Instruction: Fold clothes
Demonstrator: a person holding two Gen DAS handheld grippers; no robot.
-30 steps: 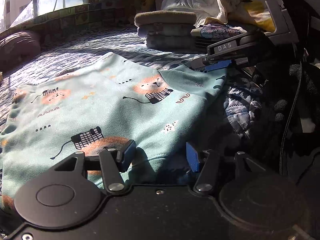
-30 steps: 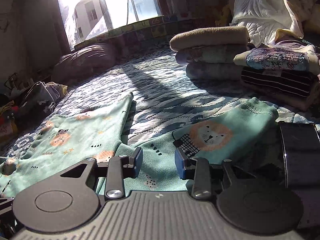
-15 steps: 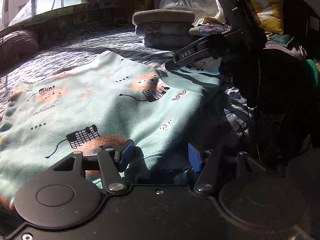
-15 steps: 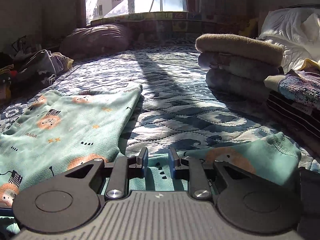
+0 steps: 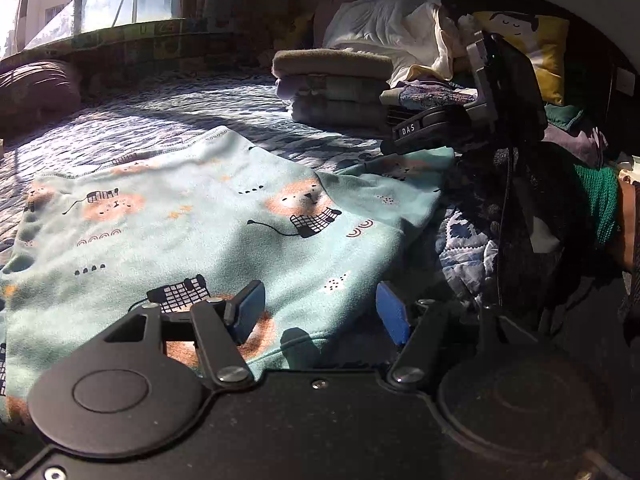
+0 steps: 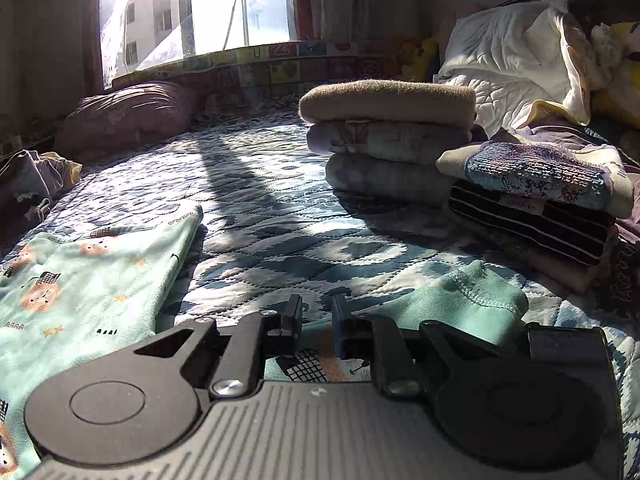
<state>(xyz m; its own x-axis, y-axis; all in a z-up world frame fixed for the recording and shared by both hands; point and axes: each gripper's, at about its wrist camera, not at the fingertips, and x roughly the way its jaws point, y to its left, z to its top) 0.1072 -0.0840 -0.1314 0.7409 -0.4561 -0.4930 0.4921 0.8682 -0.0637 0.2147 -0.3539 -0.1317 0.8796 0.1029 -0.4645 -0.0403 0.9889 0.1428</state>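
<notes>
Mint garment (image 5: 208, 224) spread under wide-apart left fingers (image 5: 250, 312); sleeve (image 6: 476, 300) beyond narrowly parted right fingers (image 6: 292, 320).

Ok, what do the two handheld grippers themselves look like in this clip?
Both are black with round pivot discs and silver screws. The left gripper has blue finger pads. The right gripper has a ribbed grey body and, seen from the left wrist, white "DAS" lettering and a black cable.

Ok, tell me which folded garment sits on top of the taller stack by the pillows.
The plain tan fuzzy garment. It crowns the three-high stack, above two pale printed pieces. The lower stack beside it is topped by a blue knit-patterned garment instead.
</notes>
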